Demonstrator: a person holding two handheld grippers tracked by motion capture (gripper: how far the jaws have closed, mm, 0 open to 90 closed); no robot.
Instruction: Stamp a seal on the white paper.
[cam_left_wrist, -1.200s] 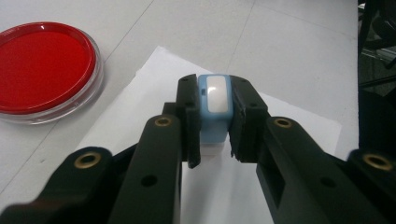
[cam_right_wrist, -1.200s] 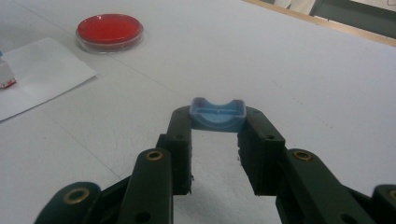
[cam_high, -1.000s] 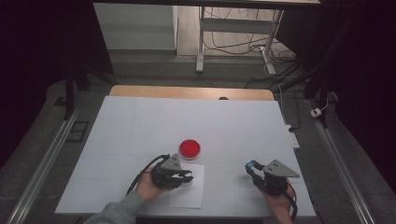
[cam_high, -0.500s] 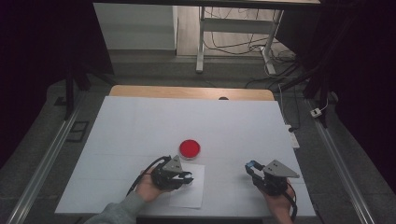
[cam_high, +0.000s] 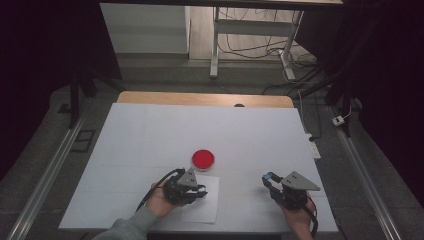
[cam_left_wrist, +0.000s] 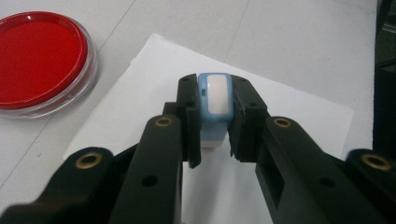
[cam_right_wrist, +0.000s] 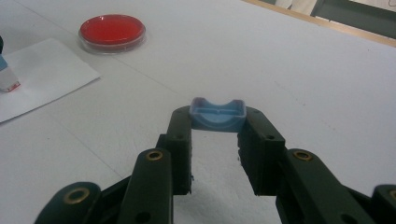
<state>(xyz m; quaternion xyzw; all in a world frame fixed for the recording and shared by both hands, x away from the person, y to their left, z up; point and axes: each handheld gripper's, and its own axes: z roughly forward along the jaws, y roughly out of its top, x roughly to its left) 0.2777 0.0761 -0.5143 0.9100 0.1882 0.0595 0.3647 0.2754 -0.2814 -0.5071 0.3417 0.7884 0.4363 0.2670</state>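
— High view? 
— Both tongs sit low on the white worktop (cam_high: 150, 130); the left tongs (cam_high: 200, 190) hover over a paper sheet (cam_high: 202, 212) beside the red ink pad (cam_high: 203, 158).

— Left gripper view? 
— They are clenched on a blue stamp (cam_left_wrist: 215, 107) standing on the sheet.

— Right gripper view? 
— The right tongs (cam_right_wrist: 217, 128) pinch the stamp's blue cap (cam_right_wrist: 217, 114).

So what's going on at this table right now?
A person works with two handheld grippers. The left gripper is clamped on a small blue stamp standing on a sheet of white paper, beside a round red ink pad. The right gripper holds the stamp's blue cap just above the table.
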